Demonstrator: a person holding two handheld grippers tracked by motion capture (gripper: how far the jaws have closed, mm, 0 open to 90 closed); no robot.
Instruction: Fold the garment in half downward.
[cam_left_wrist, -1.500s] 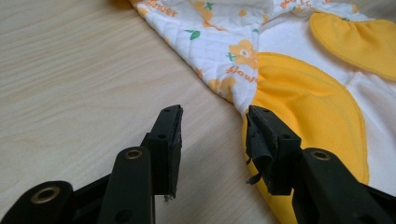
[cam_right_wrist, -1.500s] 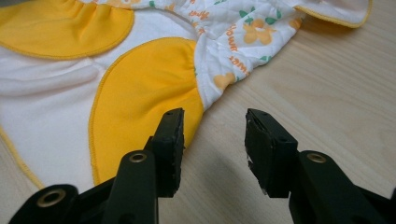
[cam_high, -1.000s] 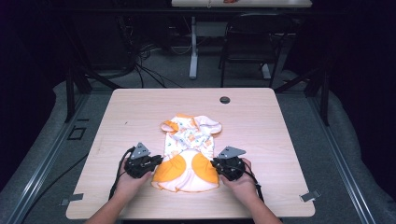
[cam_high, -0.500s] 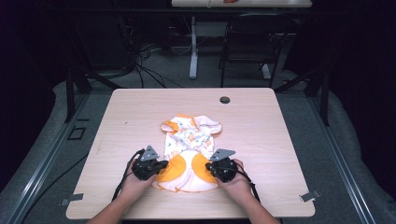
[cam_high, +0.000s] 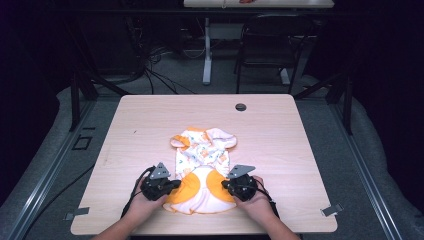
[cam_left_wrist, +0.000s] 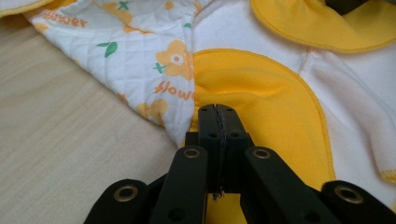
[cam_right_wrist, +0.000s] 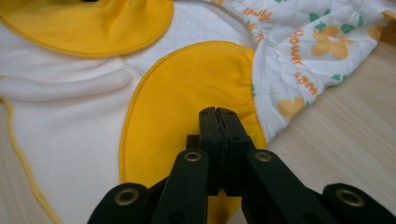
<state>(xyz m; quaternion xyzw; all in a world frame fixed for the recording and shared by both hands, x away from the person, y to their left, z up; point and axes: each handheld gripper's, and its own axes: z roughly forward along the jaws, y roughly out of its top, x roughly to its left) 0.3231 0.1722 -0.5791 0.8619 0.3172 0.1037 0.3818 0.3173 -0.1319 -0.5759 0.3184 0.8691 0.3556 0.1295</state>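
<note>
Tools, left (cam_high: 172, 184) and right (cam_high: 225, 185), each pinch an orange patch of the baby garment (cam_high: 202, 165), jaws having just closed.

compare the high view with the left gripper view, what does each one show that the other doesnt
High view alone: the whole light wooden table, its dark round grommet, both hands, and the right gripper at the garment's other side.

Left gripper view alone: orange "flower" lettering and green leaves on the quilted white fabric, and yellow stitching.

Both: the small white and orange baby garment, and the left gripper, shut on its orange panel.
</note>
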